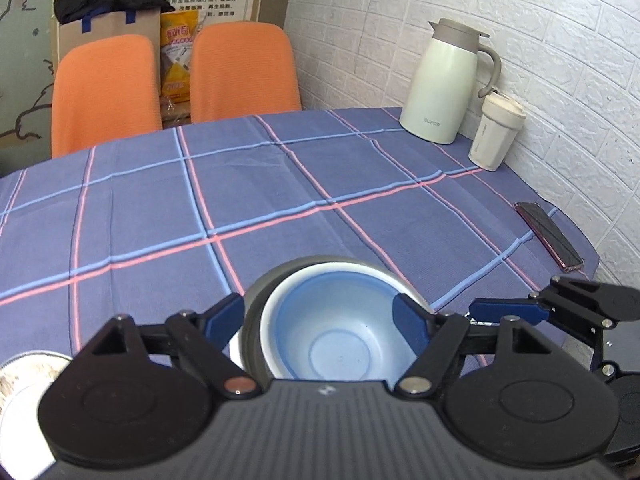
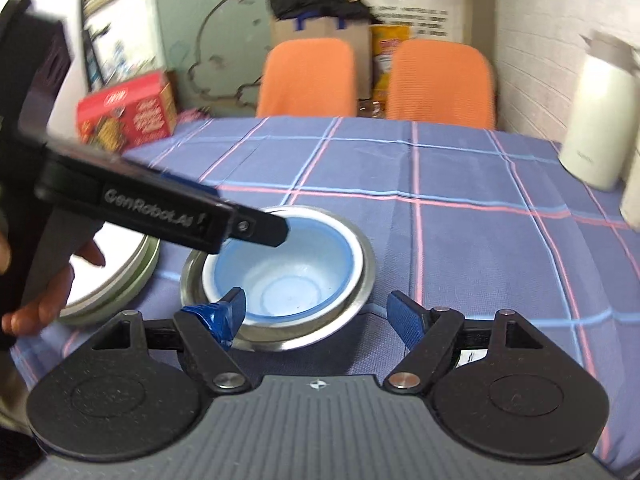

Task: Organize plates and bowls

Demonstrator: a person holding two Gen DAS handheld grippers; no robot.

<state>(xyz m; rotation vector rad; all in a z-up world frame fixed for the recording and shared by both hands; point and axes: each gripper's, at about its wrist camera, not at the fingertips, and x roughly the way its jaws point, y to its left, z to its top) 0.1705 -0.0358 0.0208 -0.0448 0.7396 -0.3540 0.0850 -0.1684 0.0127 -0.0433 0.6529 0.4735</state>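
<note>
From my left to my right: the round white metal-rimmed plate point(image 2: 116, 280) lies at nine o'clock, the pale blue plastic bowl point(image 1: 332, 336) nested in the round steel bowl point(image 2: 280, 280) sits at twelve between my left gripper's point(image 1: 320, 320) spread fingers, seemingly released, nearer than my likewise unclenched right gripper point(image 2: 316, 312).

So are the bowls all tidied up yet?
Partly. The blue bowl already sits inside the metal bowl. Both claws are open and hold nothing: the left claw hangs over the stacked bowls, the right claw is just in front. A white plate lies apart to the left, so that probably still needs sorting.
</note>
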